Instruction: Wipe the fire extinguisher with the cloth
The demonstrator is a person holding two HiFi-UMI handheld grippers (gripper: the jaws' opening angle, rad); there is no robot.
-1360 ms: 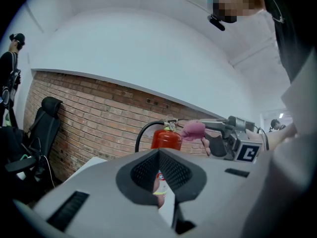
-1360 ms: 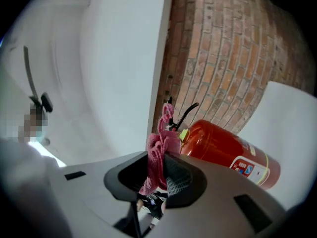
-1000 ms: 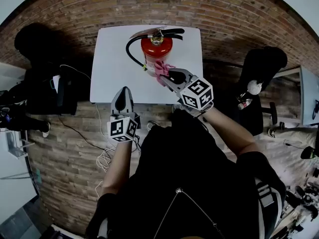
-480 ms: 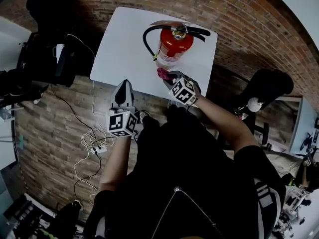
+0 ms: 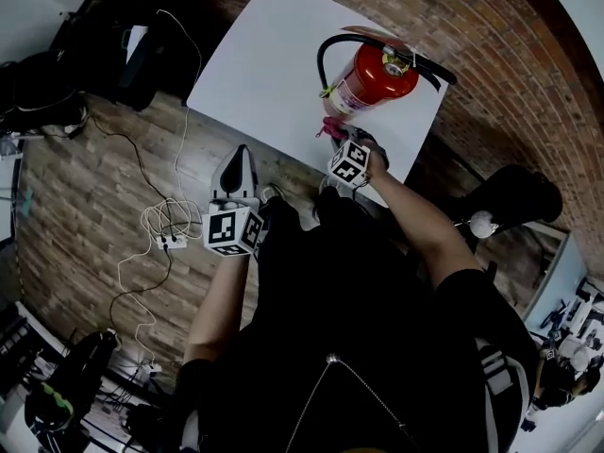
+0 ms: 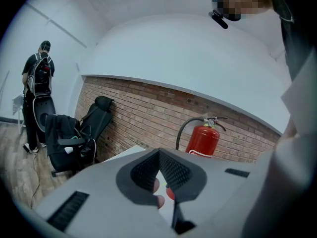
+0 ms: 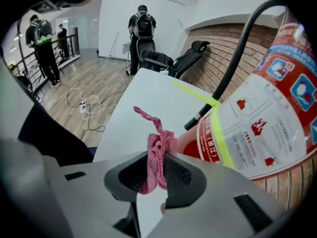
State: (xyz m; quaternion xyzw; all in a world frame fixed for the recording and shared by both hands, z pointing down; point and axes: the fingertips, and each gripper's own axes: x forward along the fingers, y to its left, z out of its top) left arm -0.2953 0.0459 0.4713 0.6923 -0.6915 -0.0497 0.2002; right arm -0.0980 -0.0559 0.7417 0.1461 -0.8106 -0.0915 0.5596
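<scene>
We clamp the cloth (image 7: 157, 150) in the right gripper (image 7: 154, 176), just beside the fire extinguisher (image 7: 262, 128); left gripper (image 6: 159, 153) closed, farther off.

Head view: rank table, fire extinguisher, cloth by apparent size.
1. table, clearly largest
2. fire extinguisher
3. cloth, smallest; only a small pink bit shows
</scene>
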